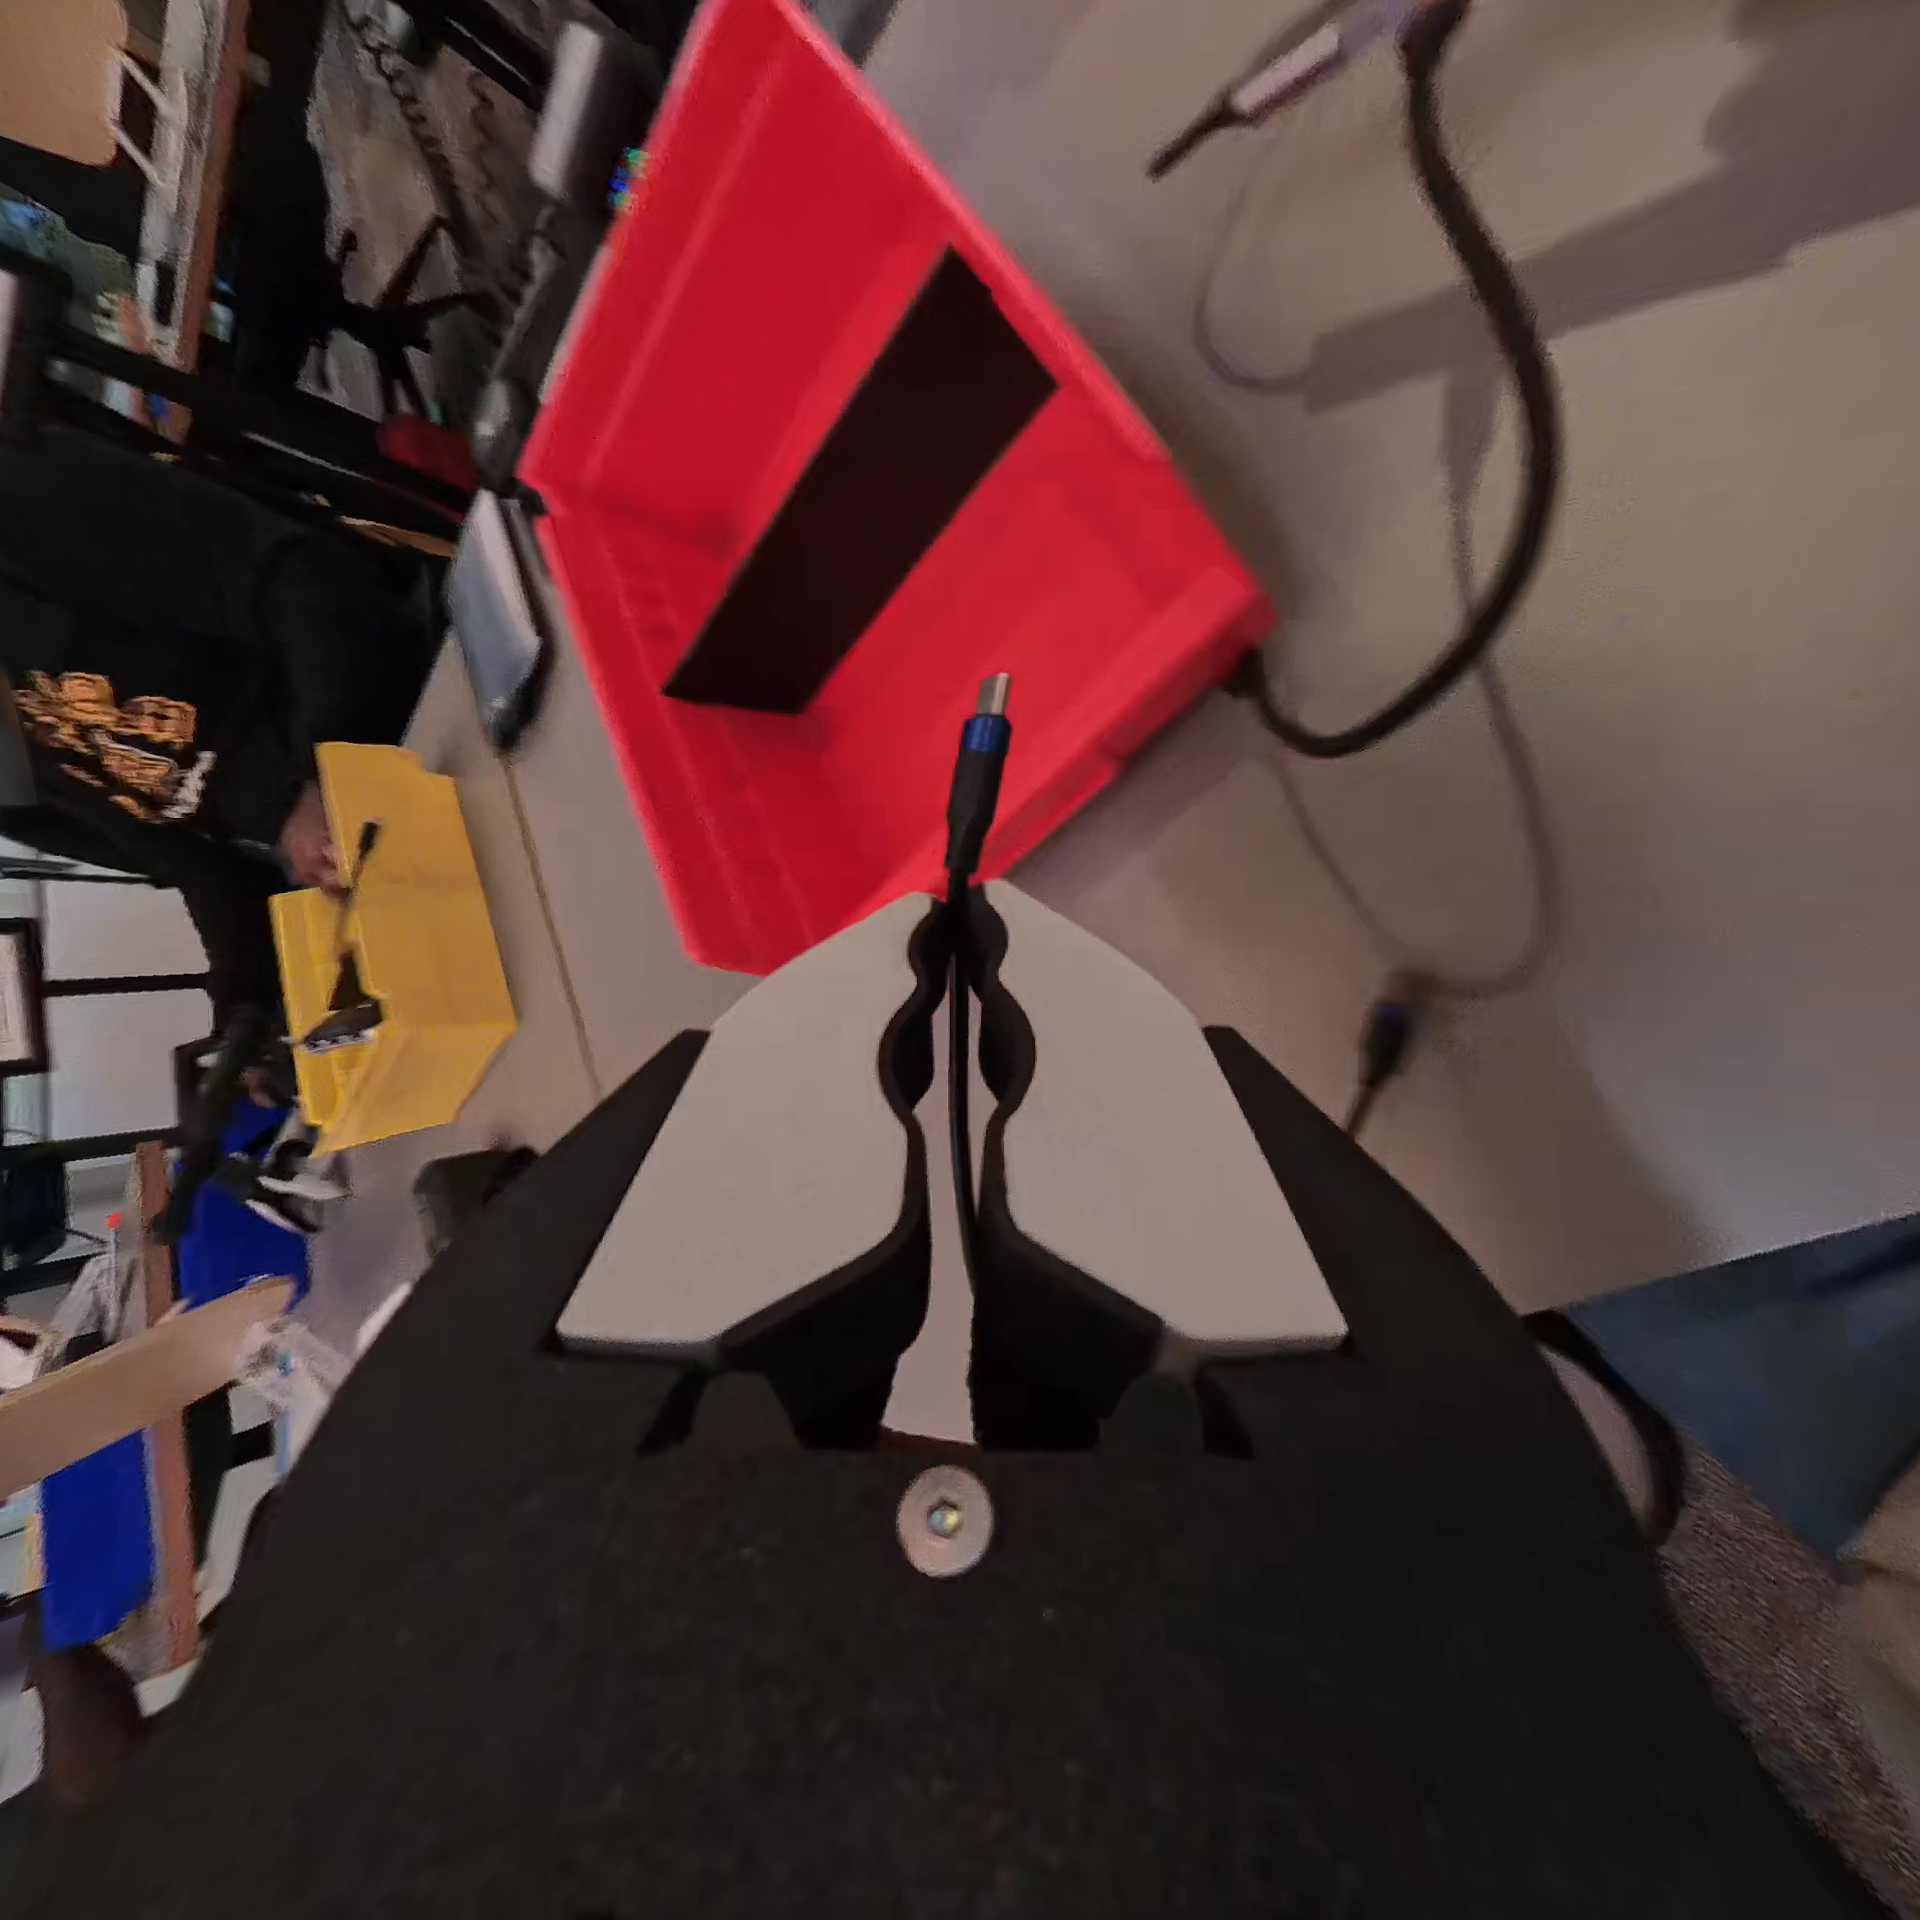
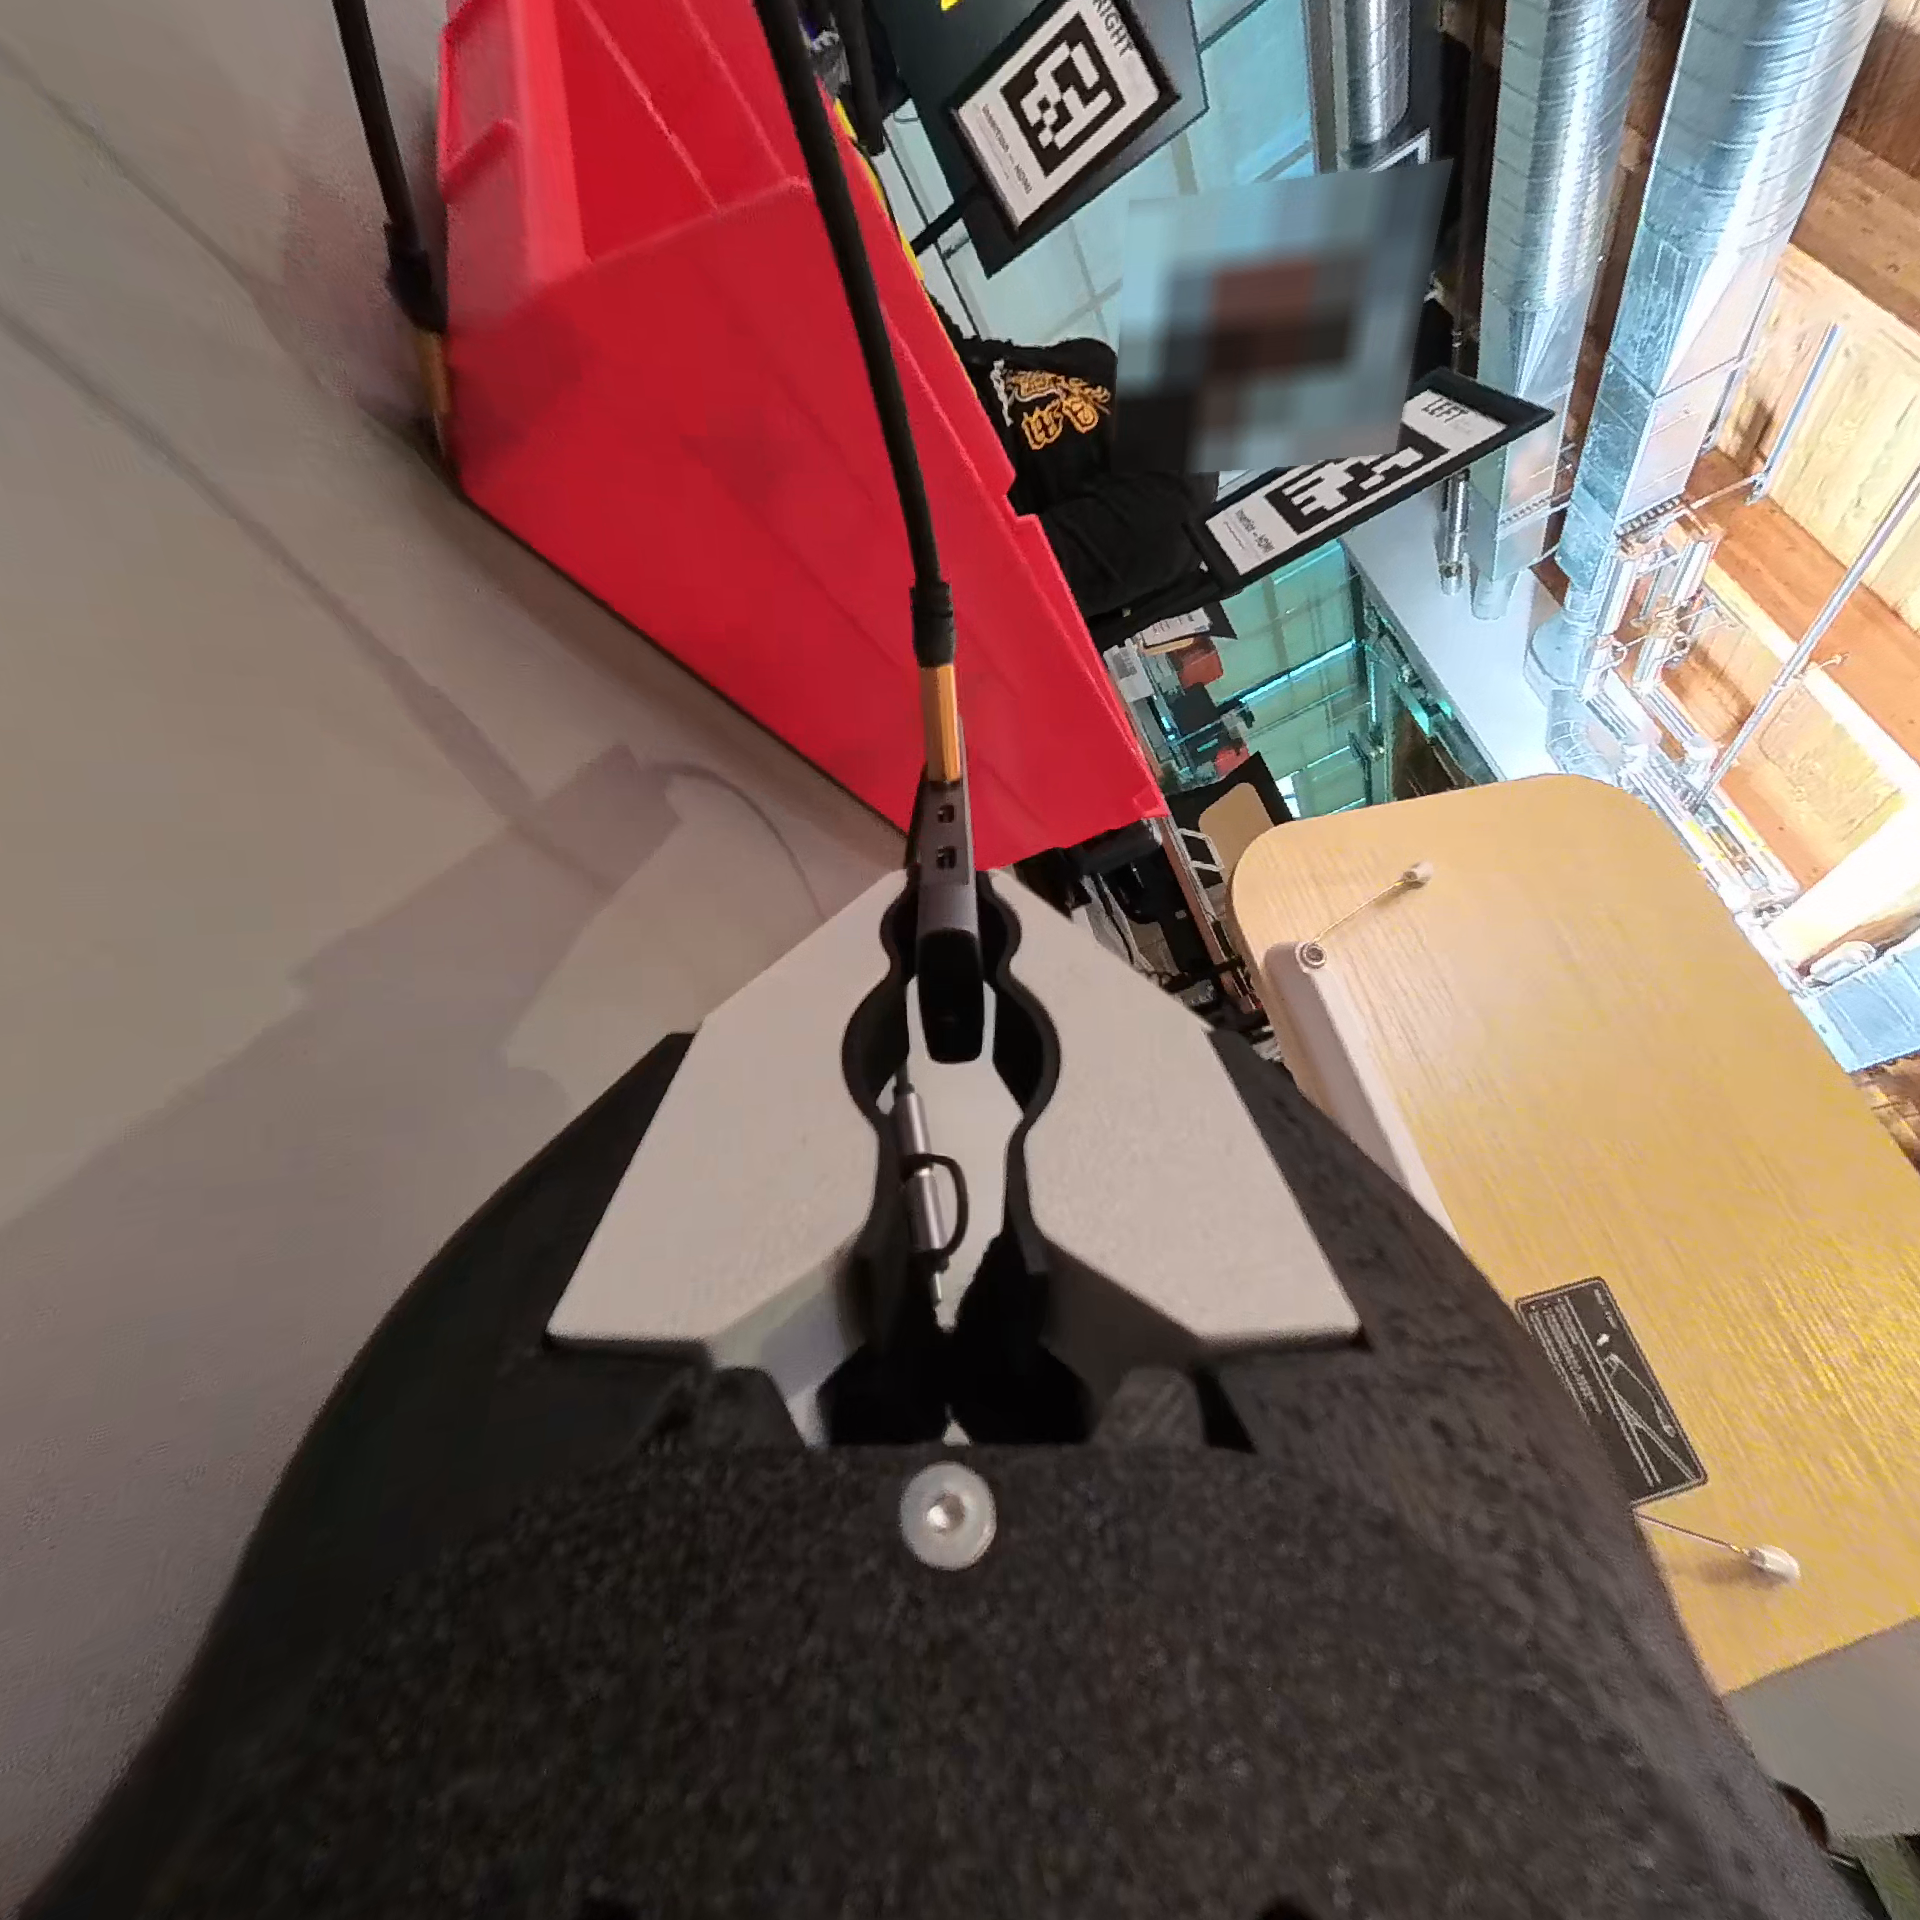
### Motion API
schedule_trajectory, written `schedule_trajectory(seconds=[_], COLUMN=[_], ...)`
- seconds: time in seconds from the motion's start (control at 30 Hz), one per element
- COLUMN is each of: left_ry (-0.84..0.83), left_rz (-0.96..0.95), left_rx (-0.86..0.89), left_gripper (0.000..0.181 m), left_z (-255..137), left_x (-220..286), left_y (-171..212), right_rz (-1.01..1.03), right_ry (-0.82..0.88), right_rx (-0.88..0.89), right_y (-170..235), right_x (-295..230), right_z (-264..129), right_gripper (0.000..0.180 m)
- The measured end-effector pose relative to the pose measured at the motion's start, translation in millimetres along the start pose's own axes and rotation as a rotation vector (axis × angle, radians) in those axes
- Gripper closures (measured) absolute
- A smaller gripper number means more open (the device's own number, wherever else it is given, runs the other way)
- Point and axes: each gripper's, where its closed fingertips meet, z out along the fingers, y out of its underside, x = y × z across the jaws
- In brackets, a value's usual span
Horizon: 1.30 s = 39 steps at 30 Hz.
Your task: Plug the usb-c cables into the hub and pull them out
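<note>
Left claw (image 1: 961, 904) pinches a blue-collared cable (image 1: 982, 769) plug-forward; right claw (image 2: 948, 894) clamps the hub (image 2: 945, 935).

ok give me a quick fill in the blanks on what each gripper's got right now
1. The left gripper is shut on a cable whose plug has a ____ collar.
2. The right gripper holds the grey ____.
3. A cable with a ____ collar is plugged into the hub.
4. The bin behind the plug is ____.

Missing: blue; hub; gold; red
</note>
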Motion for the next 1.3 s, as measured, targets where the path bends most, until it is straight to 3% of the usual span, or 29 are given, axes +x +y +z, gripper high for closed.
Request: schedule_trajectory(seconds=[0.17, 0.33, 0.5, 0.77, 1.3], left_ry=[0.072, -0.062, -0.119, -0.078, -0.049], left_rz=[-0.07, 0.165, 0.255, 0.255, 0.236], left_rx=[0.08, 0.027, 0.041, 0.038, 0.052], left_gripper=[0.178, 0.178, 0.178, 0.179, 0.179], left_z=[10, 35, 71, 95, 97], left_x=[62, 94, 114, 123, 127], left_y=[-31, -71, -99, -100, -101], right_rz=[-0.145, -0.245, -0.253, -0.26, -0.266], right_ry=[-0.018, -0.046, -0.021, -0.011, -0.02], right_rx=[-0.024, -0.102, -0.109, -0.097, -0.111], right_y=[3, 6, 5, 5, 8], right_x=[-13, -27, -23, -22, -24], right_z=[2, 4, 3, 2, 2], right_gripper=[0.171, 0.171, 0.171, 0.171, 0.171])
